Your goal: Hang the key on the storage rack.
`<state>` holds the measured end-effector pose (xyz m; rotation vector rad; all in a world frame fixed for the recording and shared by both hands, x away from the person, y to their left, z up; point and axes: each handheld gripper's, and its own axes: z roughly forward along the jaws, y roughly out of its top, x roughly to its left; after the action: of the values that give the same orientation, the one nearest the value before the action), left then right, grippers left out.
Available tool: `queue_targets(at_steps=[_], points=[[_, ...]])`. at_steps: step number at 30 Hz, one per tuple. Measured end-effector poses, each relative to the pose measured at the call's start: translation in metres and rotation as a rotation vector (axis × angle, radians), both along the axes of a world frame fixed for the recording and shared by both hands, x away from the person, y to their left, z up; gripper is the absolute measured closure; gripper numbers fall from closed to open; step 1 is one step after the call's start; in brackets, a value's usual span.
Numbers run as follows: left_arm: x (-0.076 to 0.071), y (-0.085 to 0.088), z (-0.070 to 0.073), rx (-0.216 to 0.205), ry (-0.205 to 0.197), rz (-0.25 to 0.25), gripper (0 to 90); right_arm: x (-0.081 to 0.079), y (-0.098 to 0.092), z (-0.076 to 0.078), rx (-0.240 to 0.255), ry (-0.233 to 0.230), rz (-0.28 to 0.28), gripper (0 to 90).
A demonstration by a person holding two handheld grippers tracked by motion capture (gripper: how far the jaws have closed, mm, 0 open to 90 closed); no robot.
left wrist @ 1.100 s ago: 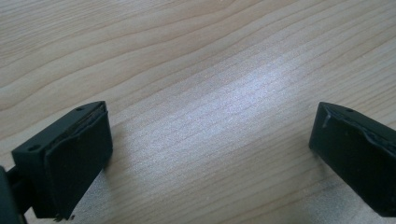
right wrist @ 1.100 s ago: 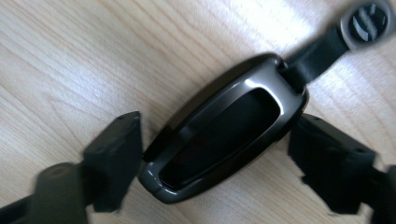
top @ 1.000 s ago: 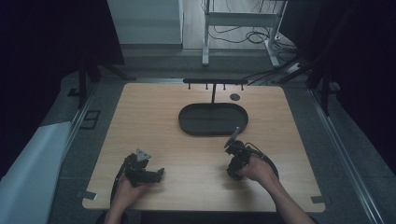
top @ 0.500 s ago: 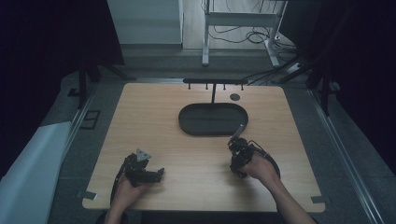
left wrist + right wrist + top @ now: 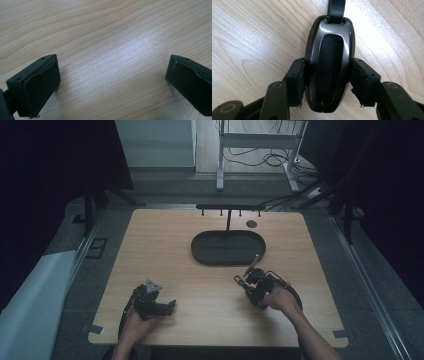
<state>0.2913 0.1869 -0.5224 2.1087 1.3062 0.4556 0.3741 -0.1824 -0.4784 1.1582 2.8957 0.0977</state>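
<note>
A glossy dark oval key fob [image 5: 329, 62] with a black strap [image 5: 336, 8] lies on the wooden table [image 5: 165, 250]. My right gripper [image 5: 328, 75] has just been closing and is now shut on it, one pad pressing on each long side. In the high view that gripper [image 5: 251, 282] sits right of centre, just in front of the tray, and the fob's strap [image 5: 254, 261] points toward the tray. My left gripper [image 5: 167, 307] rests near the front left of the table. It is open [image 5: 112, 80], with bare wood between its pads [image 5: 42, 82].
A dark oval tray [image 5: 200, 251] sits in the middle of the table. Behind it stands a black rack with small hooks [image 5: 229, 207], and a small round disc [image 5: 251, 224] lies beside the rack's post. The table's front edge is close to both hands.
The right gripper's jaws look drawn in closer around the fob than a second ago. Both hands have kept their places.
</note>
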Motion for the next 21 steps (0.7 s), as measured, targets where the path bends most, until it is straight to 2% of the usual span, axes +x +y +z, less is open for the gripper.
queue_targets(at_steps=[9,21], points=[[0.000,0.000,0.000,0.000,0.000,0.000,0.0,0.001,-0.004,0.006,0.013,-0.008,0.021,48.5],[0.000,0.000,0.000,0.000,0.000,0.000,0.0,0.004,-0.016,0.030,0.038,-0.030,0.023,48.7]])
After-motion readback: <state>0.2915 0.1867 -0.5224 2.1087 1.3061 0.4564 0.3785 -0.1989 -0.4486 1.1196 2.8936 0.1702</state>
